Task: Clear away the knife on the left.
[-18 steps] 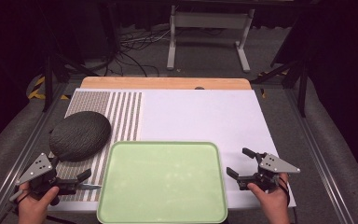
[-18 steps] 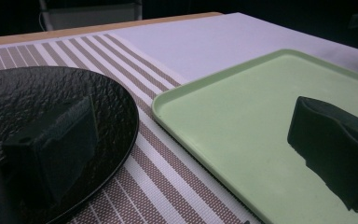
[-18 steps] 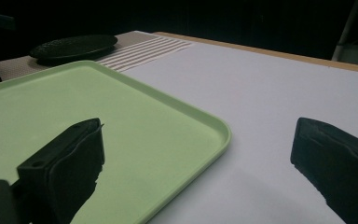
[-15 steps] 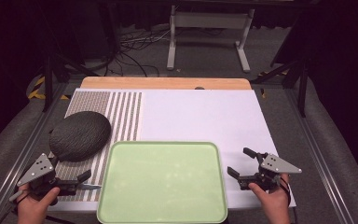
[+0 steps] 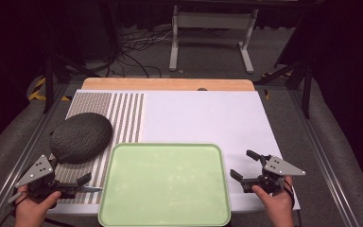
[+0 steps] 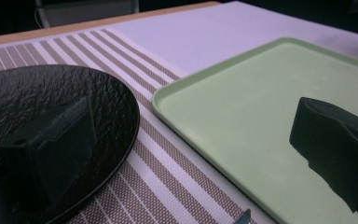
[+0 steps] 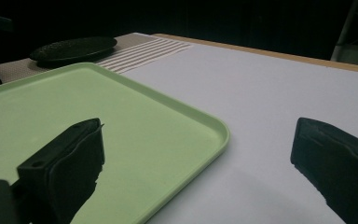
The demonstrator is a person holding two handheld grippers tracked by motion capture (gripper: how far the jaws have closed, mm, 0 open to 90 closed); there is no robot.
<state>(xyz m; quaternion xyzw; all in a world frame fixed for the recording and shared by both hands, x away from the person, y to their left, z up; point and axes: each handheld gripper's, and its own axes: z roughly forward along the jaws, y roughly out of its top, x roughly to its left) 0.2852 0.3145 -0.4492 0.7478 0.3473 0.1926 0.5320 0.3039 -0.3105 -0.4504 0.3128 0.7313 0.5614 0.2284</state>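
While both pairs of jaws stand apart with nothing between them, we find almost no change from a moment ago. Our left gripper point(image 5: 82, 183) hovers low over the striped placemat point(image 5: 123, 118), our right gripper point(image 5: 244, 164) over the white table point(image 5: 208, 118), each where it was. A small metal tip point(image 5: 93, 189) shows just beyond the left jaws; we cannot tell what it belongs to. Between the grippers lies the green tray point(image 5: 123, 215), bare, at the near edge. The dark plate point(image 5: 81, 137) sits on the placemat, just beside the tray's far left corner. We judge the work not yet begun, with nothing gripped or shifted.
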